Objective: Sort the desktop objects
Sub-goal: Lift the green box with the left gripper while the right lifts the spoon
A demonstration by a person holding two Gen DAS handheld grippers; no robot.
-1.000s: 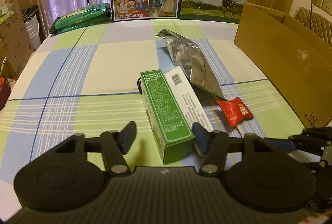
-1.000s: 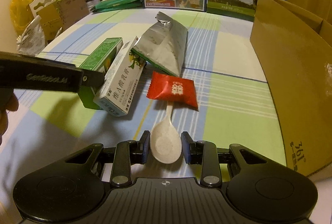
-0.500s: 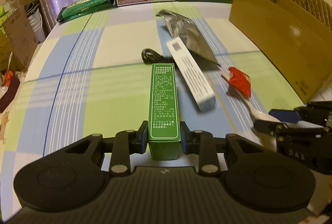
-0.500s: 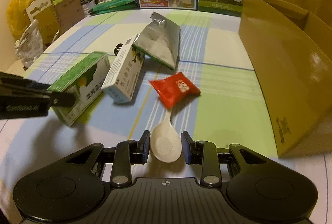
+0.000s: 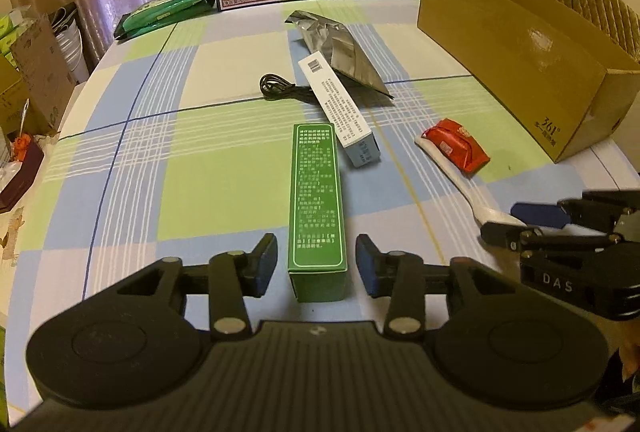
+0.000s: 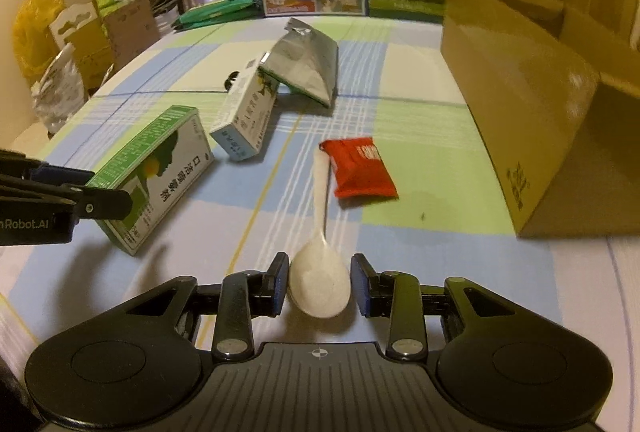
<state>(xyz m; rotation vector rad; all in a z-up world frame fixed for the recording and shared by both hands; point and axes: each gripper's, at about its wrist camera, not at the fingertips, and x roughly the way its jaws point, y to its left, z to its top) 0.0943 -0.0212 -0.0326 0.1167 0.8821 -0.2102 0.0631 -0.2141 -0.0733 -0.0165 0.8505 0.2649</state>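
- Green box (image 5: 317, 203) stands on its long edge near the desk's near edge, between the fingers of my left gripper (image 5: 316, 264); jaws spread, gaps both sides, no contact
- My right gripper (image 6: 319, 282) brackets the bowl of the white spoon (image 6: 320, 272); pads just beside it, whether they touch I cannot tell
- Spoon handle runs under the red packet (image 6: 360, 167)
- White box (image 5: 338, 107) leans on the silver pouch (image 5: 340, 51) mid-desk, black cable (image 5: 280, 89) beside it
- Cardboard box (image 5: 516, 47) along the right edge
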